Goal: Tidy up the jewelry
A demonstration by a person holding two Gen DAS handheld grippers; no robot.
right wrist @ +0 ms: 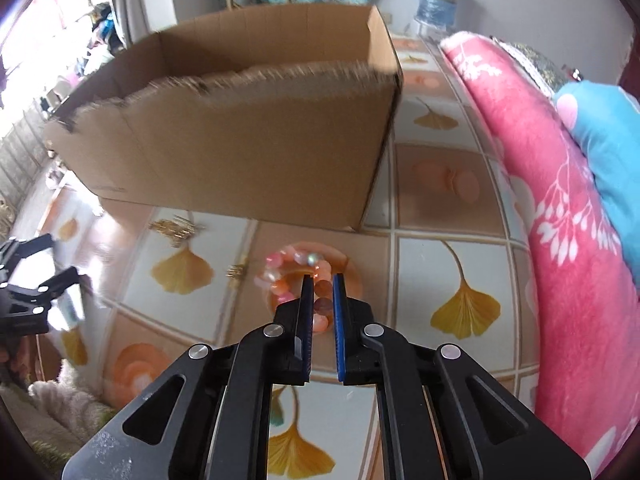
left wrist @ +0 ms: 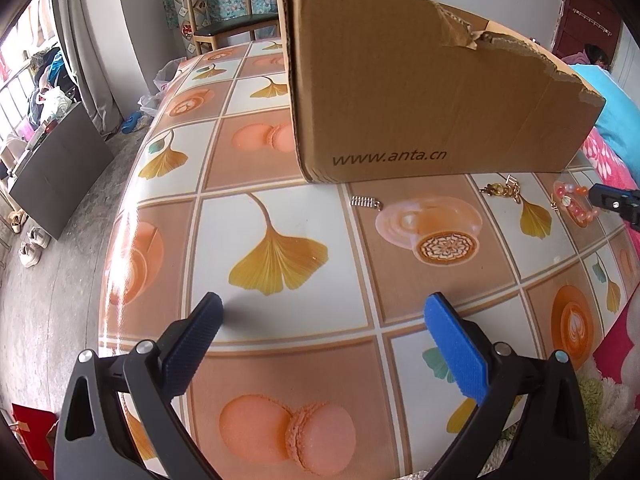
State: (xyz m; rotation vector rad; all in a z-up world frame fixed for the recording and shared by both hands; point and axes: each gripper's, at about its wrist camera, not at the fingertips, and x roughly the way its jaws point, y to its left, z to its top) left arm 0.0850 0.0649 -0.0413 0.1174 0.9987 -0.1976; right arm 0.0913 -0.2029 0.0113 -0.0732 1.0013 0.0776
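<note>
The right gripper (right wrist: 323, 278) is down over the bead bracelet (right wrist: 298, 280) – pink and orange beads in a loop on the tabletop (right wrist: 440, 264), just in front of the cardboard box (right wrist: 248, 152). Its blue pads (right wrist: 307, 320) are nearly together, only a thin gap between them, and the near side of the bracelet runs right through that gap, so a bead or two sits between the pads. The picture is blurred, so I honestly can't tell if the pads are pressing on the beads or just straddling them. The rest of the loop fans out to the left of the fingertips and a bit ahead.

The left gripper (left wrist: 322, 308) hangs wide open over a bare part of the cloth, with nothing between its jaws – the jewelry is all well ahead of it. From its camera there's a small silver piece (left wrist: 366, 202) close to the box's front wall, a gold charm thing (left wrist: 502, 191) further right, and then the bracelet (left wrist: 572, 204) at the far right, with the right gripper's tip (left wrist: 600, 196) touching or almost touching its edge.

In the right view the gold piece (right wrist: 174, 229) sits left of the bracelet, near the box, with another little gold bit (right wrist: 237, 270) just beside the beads. A pink blanket (right wrist: 560, 200) runs along the right side of the tabletop.
</note>
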